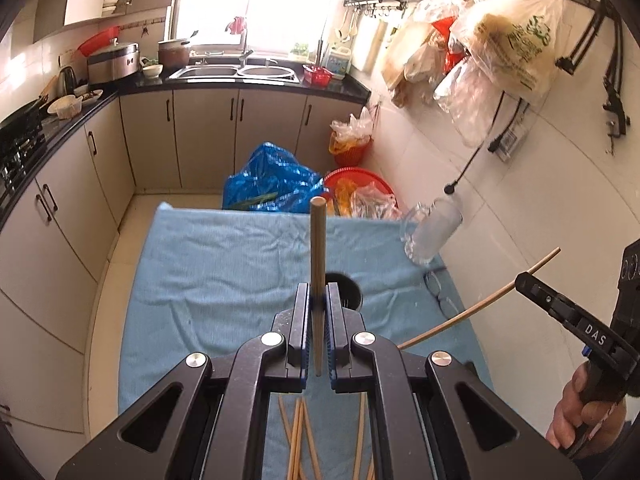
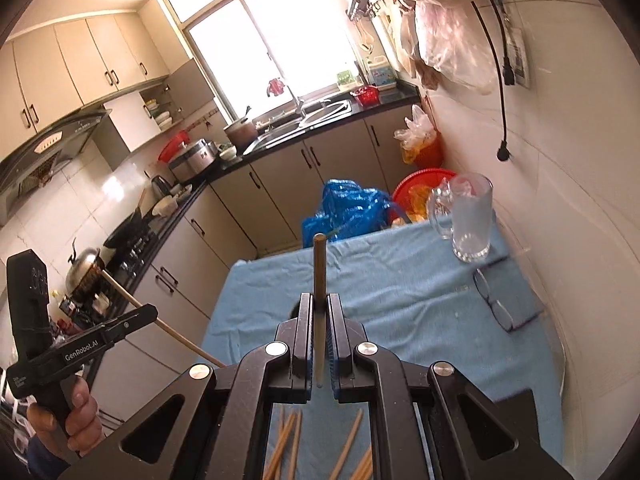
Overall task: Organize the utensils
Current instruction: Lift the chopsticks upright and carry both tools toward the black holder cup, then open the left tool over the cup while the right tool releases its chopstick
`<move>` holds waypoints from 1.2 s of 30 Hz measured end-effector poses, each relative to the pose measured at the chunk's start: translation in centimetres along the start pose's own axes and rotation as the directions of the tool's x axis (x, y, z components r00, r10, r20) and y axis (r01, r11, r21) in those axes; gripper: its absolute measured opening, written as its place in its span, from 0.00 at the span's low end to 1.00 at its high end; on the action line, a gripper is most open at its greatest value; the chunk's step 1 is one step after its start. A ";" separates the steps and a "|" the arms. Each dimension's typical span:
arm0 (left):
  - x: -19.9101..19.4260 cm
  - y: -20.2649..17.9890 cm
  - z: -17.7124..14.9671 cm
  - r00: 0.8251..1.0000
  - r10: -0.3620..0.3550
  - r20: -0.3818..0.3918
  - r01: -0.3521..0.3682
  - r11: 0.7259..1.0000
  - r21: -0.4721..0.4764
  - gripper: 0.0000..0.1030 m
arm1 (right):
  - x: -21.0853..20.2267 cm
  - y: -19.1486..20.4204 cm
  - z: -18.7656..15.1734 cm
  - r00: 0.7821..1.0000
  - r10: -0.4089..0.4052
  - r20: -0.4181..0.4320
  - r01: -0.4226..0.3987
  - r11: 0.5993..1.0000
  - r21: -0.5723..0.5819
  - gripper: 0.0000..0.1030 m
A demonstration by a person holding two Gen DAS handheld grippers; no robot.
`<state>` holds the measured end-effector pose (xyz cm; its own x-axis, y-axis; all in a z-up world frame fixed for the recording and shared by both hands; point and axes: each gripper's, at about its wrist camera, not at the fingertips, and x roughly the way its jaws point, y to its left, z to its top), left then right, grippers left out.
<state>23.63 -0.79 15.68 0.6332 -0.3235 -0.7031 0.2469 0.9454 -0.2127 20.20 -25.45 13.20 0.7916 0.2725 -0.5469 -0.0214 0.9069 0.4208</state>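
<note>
The left gripper (image 1: 319,300) is pinching a chopstick (image 1: 318,264) between its jaws, the stick running forward past the fingertips with its blunt end up over the blue cloth (image 1: 224,264). The right gripper (image 2: 319,300) pinches a second chopstick (image 2: 319,276) the same way. Both are held above the table, well clear of the loose chopsticks (image 1: 298,436) lying on the cloth beneath.

The step in hand looks like dropping each stick into the black holder (image 1: 346,288), whose dark mouth shows just beyond the left fingertips. To do it well I would tip the gripper so the stick points down, bring its lower end over the opening, and let go only once the tip is inside the rim — one hand at a time, so the two sticks do not cross.

The left view shows the holder's mouth; in the right view only a dark sliver of it peeks out beside the left finger. The right view shows the glass mug (image 2: 470,220) upright and the spectacles (image 2: 500,300) near it — in the left view both sit at the distorted edge. Each view also catches the other gripper from the side, its chopstick slanting out.
</note>
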 end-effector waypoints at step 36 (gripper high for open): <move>14.3 0.9 3.1 0.992 0.042 -0.116 -0.051 0.996 -0.073 0.18 | 16.8 -1.3 3.6 0.983 -0.047 -0.178 0.050 0.999 0.014 0.09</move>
<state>35.17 -4.74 7.50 0.5534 -0.2767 -0.7856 0.1604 0.9610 -0.2255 35.76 -23.16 6.08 0.6704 0.2826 -0.6861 0.0265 0.9149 0.4027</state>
